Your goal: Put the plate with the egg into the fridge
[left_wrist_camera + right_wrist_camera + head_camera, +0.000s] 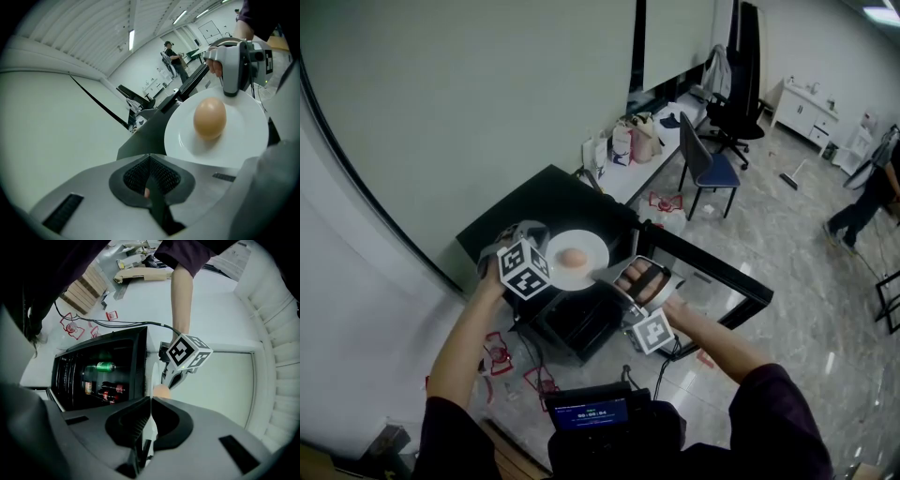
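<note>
The step in hand looks like the carry: the white plate (pixel 593 241) hangs between the two tongs over the black mini fridge (pixel 579 325), not yet inside it. The brown egg (pixel 573 257) sits near the plate's middle.

The right gripper (pixel 607 274) is clamped on the plate's near rim, and its own view shows the thin white edge pinched between its pads. The left gripper (pixel 544 257) has its jaws together at the opposite rim; from its view the plate seems to lie just beside or upon one jaw, and I cannot tell whether it is truly nipped.

The fridge door (pixel 705 260) stands swung open, a dark frame round glass. Inside, a green can (pixel 104 366) lies on its side on an upper shelf and small red-labelled bottles (pixel 110 390) lie below.

Next, I judge, the plate must come down and go in level through the opening onto a free shelf; any tilt matters.

The plate is smooth, glossy and shallow, with nothing to stop a round, hard-shelled egg rolling; the grippers' grey shells look matt, and their pads are ribbed.
</note>
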Tool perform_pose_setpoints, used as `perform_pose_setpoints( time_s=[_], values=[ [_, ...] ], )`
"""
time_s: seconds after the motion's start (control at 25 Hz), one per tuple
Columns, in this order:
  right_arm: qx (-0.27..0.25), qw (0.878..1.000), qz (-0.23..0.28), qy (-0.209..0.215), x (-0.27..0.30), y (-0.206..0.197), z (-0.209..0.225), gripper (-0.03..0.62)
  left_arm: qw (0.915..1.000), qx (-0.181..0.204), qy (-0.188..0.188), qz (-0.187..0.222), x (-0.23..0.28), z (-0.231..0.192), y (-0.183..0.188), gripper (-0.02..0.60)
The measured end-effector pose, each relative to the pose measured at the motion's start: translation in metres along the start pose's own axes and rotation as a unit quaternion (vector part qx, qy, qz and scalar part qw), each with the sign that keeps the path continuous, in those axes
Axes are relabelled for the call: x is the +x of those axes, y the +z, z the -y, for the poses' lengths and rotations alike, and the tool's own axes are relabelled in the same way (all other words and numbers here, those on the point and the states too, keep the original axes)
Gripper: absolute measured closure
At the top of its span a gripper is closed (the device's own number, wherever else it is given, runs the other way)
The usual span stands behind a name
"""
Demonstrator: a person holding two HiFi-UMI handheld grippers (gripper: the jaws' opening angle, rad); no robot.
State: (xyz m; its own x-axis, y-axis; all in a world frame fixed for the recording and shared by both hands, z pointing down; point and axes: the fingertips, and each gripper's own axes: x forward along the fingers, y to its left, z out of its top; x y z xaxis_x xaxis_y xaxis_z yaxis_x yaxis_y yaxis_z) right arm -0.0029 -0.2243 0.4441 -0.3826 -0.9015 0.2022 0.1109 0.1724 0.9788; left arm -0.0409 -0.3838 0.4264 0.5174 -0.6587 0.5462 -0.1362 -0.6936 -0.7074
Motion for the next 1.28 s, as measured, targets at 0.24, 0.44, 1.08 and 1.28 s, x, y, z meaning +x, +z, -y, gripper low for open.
perform_pose_setpoints(
  time_s=[0.24,0.44,1.08,1.28],
  values=[
    [-0.001,0.999,-0.018,-0.027,-0.032,0.010,0.006,0.571,0.9991,-0.017,0.025,0.029,-0.051,0.016,0.025,0.572],
    [-0.006,0.999,-0.011,-0.051,-0.062,0.011,0.002,0.571,0.9966,-0.050,0.051,0.039,-0.090,0.043,0.047,0.572],
    [0.011,0.998,0.015,-0.059,-0.153,-0.024,-0.057,0.571,0.9666,-0.225,0.116,0.042,-0.160,0.196,0.100,0.572],
    [0.017,0.997,0.021,-0.069,-0.162,-0.020,-0.064,0.571,0.9407,-0.296,0.153,0.064,-0.170,0.233,0.092,0.572]
  ],
)
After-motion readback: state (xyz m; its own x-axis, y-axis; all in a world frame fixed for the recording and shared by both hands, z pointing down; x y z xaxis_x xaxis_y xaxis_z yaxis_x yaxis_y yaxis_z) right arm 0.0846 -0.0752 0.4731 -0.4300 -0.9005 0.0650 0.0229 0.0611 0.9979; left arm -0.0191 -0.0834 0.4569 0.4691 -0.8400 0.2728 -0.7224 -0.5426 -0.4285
